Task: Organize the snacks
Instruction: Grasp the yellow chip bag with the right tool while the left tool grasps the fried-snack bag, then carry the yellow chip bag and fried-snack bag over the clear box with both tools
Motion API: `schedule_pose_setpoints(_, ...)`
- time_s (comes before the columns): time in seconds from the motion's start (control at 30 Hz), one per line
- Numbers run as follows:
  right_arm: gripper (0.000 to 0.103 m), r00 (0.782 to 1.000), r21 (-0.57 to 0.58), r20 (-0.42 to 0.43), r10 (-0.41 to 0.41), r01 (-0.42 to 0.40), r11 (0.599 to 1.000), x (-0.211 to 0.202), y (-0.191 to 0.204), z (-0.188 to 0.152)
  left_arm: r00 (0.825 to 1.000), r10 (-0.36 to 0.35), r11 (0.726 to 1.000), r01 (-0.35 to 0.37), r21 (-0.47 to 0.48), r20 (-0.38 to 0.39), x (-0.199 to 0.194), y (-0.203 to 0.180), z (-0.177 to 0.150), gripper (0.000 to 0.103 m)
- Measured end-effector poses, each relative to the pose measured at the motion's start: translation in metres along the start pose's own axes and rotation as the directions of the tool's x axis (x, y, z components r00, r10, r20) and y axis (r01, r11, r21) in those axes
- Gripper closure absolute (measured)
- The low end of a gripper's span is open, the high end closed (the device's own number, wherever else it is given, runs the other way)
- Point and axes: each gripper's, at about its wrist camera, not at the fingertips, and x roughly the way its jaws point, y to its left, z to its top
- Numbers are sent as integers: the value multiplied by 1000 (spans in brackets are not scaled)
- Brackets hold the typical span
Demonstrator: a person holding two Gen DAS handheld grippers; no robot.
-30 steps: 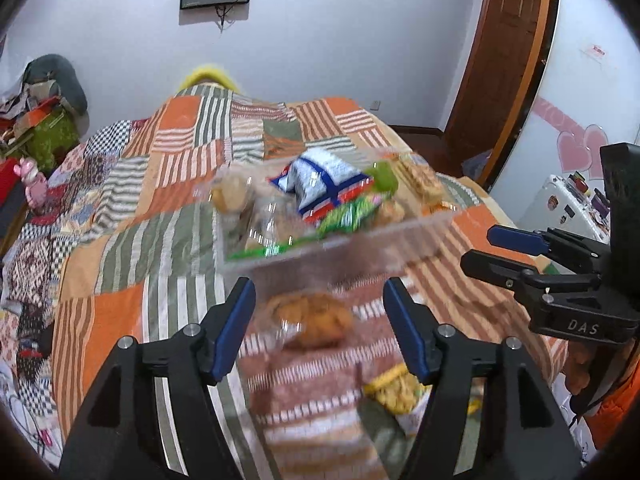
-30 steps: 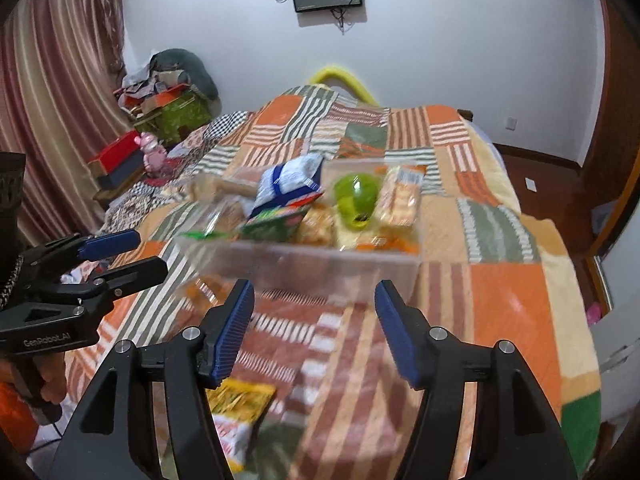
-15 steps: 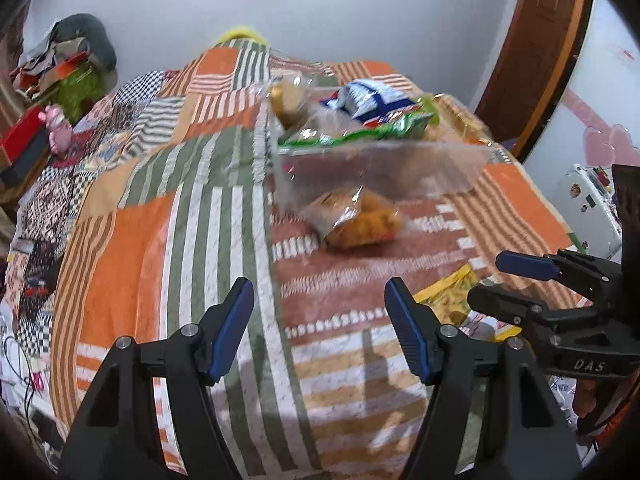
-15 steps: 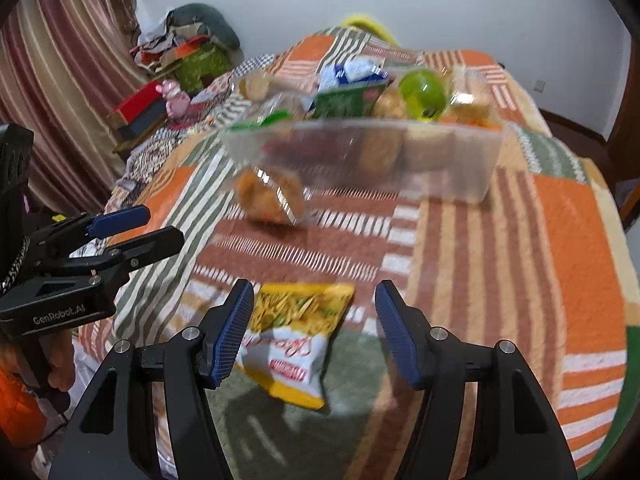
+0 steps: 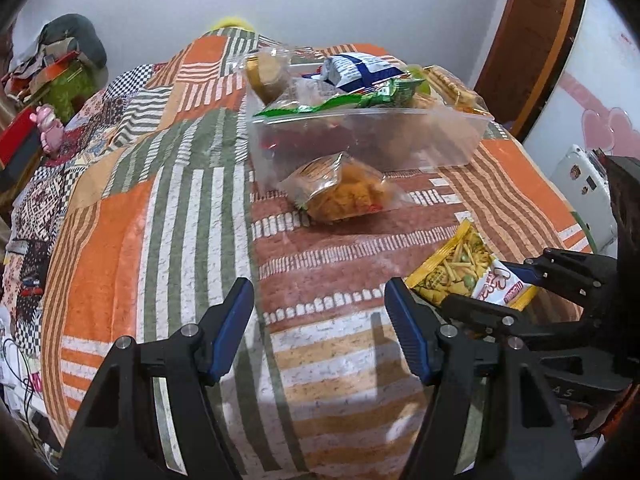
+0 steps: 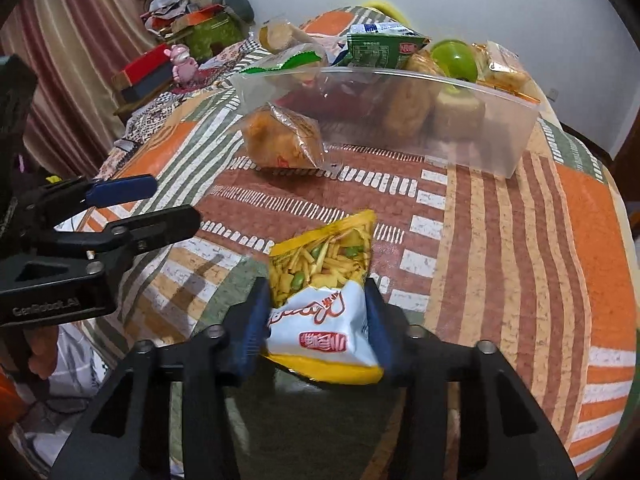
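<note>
A clear plastic bin (image 5: pixel 460 140) (image 6: pixel 508 120) full of several snack packs stands on the patchwork bed. A clear bag of orange snacks (image 5: pixel 344 192) (image 6: pixel 284 142) lies in front of it. A yellow-and-white snack bag (image 6: pixel 324 304) (image 5: pixel 464 272) lies nearer. My right gripper (image 6: pixel 316 320) has its two fingers on either side of this bag, touching its edges. My left gripper (image 5: pixel 320 312) is open and empty over the striped quilt, to the left of the yellow bag.
The patchwork quilt (image 5: pixel 168 208) covers the whole bed. Boxes, a pink toy (image 6: pixel 182 62) and clutter sit beyond the bed's left side. A wooden door (image 5: pixel 532 40) and a white appliance (image 5: pixel 584 188) are on the right.
Both grippers have dropped lower and closer to the bed. My right gripper has moved forward around the yellow bag and narrowed onto it. My left gripper stayed open.
</note>
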Motion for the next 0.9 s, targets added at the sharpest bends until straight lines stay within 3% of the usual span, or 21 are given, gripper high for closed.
schedule_pose_setpoints(0.2, 71, 999, 30, 35, -15, 14, 999, -8, -19, 2, 999, -30, 999, 31, -12, 20, 6, -5, 21, 35)
schedule_pose_setpoints(0.33, 76, 998, 61, 68, -20, 15, 998, -17, -35, 7, 999, -12, 1000, 13, -27, 44, 11, -7, 39, 14)
schedule_pose_setpoints(0.53, 79, 993, 92, 109, -43, 33, 995, -26, -53, 12, 997, -25, 994, 32, -100, 73, 23, 2, 67, 7)
schedule_pose_setpoints(0.77, 79, 992, 130, 124, -37, 21, 991, -30, -68, 15, 1000, 3, 994, -4, -110, -12, 64, 9, 77, 6)
schedule_pose_setpoints(0.9, 79, 991, 139, 127, -36, 18, 990, -31, -74, 15, 997, -26, 992, 17, -128, -74, 86, 8, 70, 6)
